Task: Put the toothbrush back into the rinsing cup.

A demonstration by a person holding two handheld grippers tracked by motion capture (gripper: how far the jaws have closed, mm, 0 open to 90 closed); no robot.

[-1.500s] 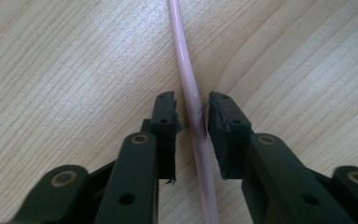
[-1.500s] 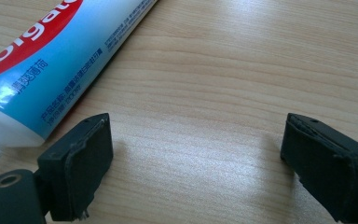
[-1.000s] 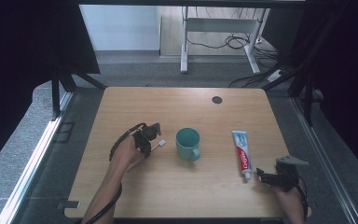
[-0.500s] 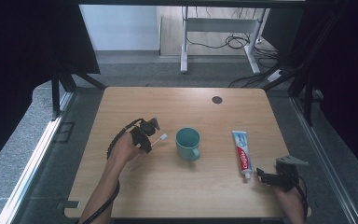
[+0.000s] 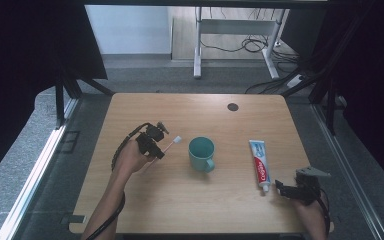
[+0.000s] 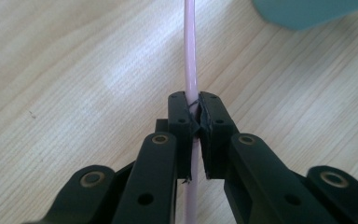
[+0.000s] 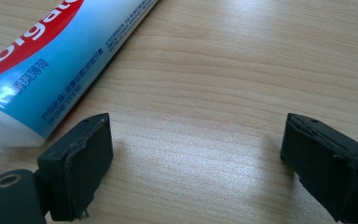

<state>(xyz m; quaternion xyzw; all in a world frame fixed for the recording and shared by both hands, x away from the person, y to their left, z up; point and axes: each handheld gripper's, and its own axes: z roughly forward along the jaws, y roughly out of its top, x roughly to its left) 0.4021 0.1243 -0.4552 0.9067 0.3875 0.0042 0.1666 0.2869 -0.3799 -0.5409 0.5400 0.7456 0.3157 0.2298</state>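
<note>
Left gripper sat at about nine o'clock of the table, pinched tight on a pink toothbrush — handle clamped between the pads, as seen in the left gripper view. Brush head pointed toward three o'clock, just short of a teal mug near the table's middle, not touching it. Mug upright, handle toward five o'clock. Toothpaste tube lay flat at roughly four o'clock from the mug, cap end toward six. Right gripper rested at the table's five o'clock — jaws spread wide over bare wood, left pad just beside the tube's cap end, holding nothing.
</note>
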